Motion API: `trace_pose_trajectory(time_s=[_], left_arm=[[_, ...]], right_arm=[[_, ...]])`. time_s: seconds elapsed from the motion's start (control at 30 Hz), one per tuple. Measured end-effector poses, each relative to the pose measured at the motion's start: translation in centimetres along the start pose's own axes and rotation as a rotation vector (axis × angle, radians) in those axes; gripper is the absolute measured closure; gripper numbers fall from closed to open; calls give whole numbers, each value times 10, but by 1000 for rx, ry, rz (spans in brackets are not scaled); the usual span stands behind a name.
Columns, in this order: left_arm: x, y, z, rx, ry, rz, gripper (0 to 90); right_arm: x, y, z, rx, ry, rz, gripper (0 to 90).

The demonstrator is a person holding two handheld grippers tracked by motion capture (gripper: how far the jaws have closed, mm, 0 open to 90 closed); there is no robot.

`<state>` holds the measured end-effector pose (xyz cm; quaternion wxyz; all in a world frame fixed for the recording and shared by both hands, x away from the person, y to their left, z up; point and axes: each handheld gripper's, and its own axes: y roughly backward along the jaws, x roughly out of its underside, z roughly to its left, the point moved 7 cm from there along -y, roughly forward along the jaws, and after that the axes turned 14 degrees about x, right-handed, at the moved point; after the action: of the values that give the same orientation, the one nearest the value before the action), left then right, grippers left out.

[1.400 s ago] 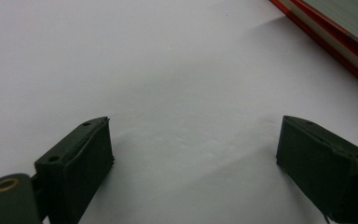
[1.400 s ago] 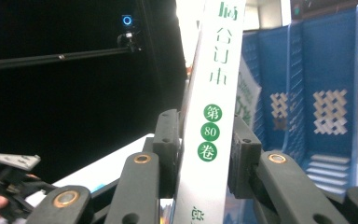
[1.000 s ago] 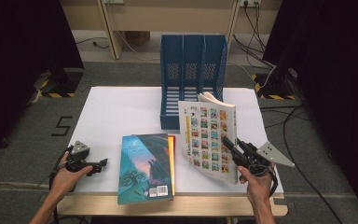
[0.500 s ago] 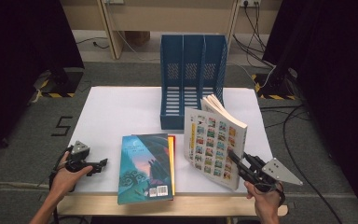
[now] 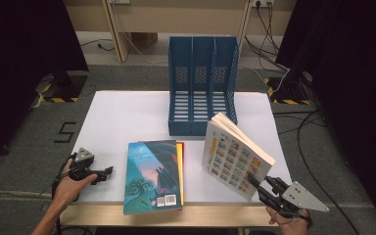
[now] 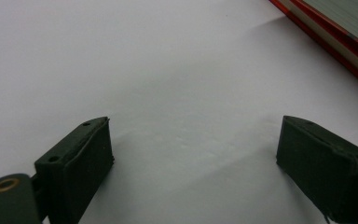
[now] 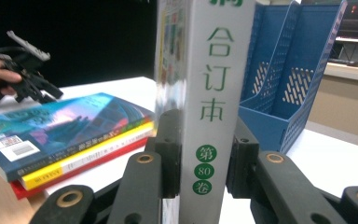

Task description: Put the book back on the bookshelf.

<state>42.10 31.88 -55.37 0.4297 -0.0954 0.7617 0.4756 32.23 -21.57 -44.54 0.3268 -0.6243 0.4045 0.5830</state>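
Note:
A thick paperback [image 5: 232,156] with a cover of small coloured pictures is tilted up off the table at the front right. My right gripper [image 5: 254,183] is shut on its lower corner. In the right gripper view the jaws clamp the grey spine [image 7: 209,107] with green characters from both sides, the right gripper [image 7: 203,154] pointing at the rack. My left gripper [image 5: 103,172] rests at the table's front left, jaws pointing right toward the book stack [image 5: 152,169]. In the left gripper view the left gripper [image 6: 193,149] stands open over bare white table.
A blue three-slot file rack [image 5: 200,83] stands at the back middle of the white table [image 5: 122,112], also the blue rack [image 7: 293,79] just behind the held book. The flat stack has a dark blue cover over yellow and red books [image 7: 65,130]; its red edge [image 6: 335,37] lies ahead of the left jaws.
My right gripper has drawn back toward the table's front right corner with the paperback, which now stands more steeply. The left hand has stayed put.

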Motion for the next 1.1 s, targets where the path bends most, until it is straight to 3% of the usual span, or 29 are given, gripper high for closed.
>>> trace_pose_trajectory(time_s=[0.1, 0.23, 0.47, 1.1], left_arm=[[0, 0, 0, 0, 0, 0, 94], [0, 0, 0, 0, 0, 1, 94], [0, 0, 0, 0, 0, 1, 94], [0, 0, 0, 0, -1, 1, 93]], right_arm=[[-1, 1, 1, -13, 1, -12, 713], [-6, -6, 1, -3, -51, -10, 686], [-9, -17, 1, -7, -70, -11, 667], [-16, -39, 3, -5, -87, -24, 671]])
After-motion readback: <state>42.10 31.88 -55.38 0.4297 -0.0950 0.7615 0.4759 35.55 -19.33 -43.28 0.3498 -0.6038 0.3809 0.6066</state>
